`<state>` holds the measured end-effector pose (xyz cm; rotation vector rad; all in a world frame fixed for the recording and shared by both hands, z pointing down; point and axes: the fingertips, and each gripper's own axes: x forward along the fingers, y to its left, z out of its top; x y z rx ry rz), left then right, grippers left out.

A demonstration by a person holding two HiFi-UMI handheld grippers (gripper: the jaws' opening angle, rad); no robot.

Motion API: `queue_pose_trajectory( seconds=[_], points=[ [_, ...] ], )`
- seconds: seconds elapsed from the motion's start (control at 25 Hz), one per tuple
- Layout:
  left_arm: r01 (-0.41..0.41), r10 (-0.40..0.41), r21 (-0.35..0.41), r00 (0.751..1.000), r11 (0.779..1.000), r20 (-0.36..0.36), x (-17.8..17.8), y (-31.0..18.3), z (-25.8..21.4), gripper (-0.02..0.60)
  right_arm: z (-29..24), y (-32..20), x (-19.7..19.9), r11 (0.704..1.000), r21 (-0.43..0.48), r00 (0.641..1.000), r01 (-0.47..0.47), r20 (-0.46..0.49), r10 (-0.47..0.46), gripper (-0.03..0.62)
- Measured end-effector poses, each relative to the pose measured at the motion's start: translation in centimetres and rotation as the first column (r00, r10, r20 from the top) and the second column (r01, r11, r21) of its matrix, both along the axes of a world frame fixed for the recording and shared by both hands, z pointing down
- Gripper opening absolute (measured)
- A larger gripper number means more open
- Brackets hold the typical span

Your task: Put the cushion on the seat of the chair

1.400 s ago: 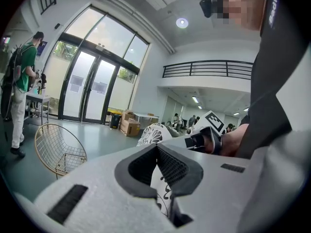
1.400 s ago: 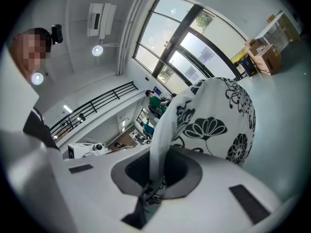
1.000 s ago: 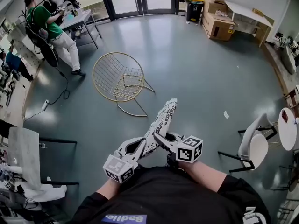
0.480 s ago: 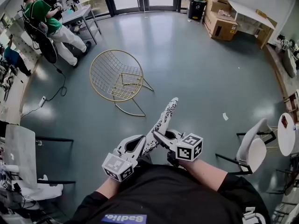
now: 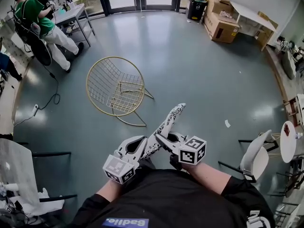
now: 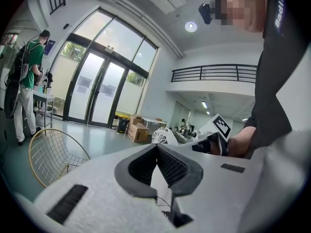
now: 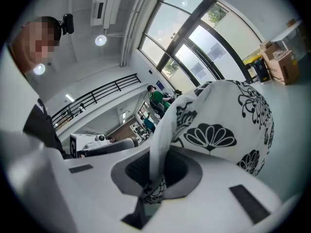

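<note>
Since the earlier frames the chair [image 5: 115, 85] has slid a little lower and to the left in the head view and looks slightly larger, and the person in green [image 5: 40, 27] has drifted toward the corner at 10 o'clock, while both grippers keep the same place low in the middle. The cushion [image 5: 167, 125], white with a black flower print, is held in the air in front of the body, and its long axis runs from 7 o'clock up to 1 o'clock. The right gripper [image 5: 161, 140] is clenched on a fold of its cloth, which passes straight through the jaws. The left gripper [image 5: 144, 146] has its jaws closed as well, with a pale strip and a loose thread between them, which I judge to be the lower edge of the cushion. The wire chair stands on the floor at about 11 o'clock from the fingers, well apart, with its bowl open toward the person. I judge the left gripper to be a little nearer to it.
</note>
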<state>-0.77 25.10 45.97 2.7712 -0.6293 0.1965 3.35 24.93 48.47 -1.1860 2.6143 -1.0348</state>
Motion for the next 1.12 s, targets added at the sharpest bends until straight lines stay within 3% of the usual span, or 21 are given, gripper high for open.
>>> queue_pose_trajectory(
  seconds=[0.52, 0.8, 1.12],
  points=[
    [-0.062, 0.062, -0.059, 0.998, 0.996, 0.006, -4.5, -14.7, 0.3, 0.017, 1.9, -13.4, -2.4, 0.99, -0.102, 0.996, -0.093, -0.023, 0.092, 0.037],
    [-0.033, 0.032, -0.083, 0.999, 0.996, -0.009, -3.7, -19.9, 1.0, 0.017, 3.2, -18.9, -1.4, 0.988, -0.125, 0.996, -0.085, -0.026, 0.083, 0.037],
    [0.07, -0.067, -0.071, 0.997, 0.995, 0.043, -2.8, -24.4, 0.7, 0.017, 5.8, -23.9, 0.8, 0.983, -0.186, 1.0, -0.014, 0.011, 0.017, 0.037]
  ],
)
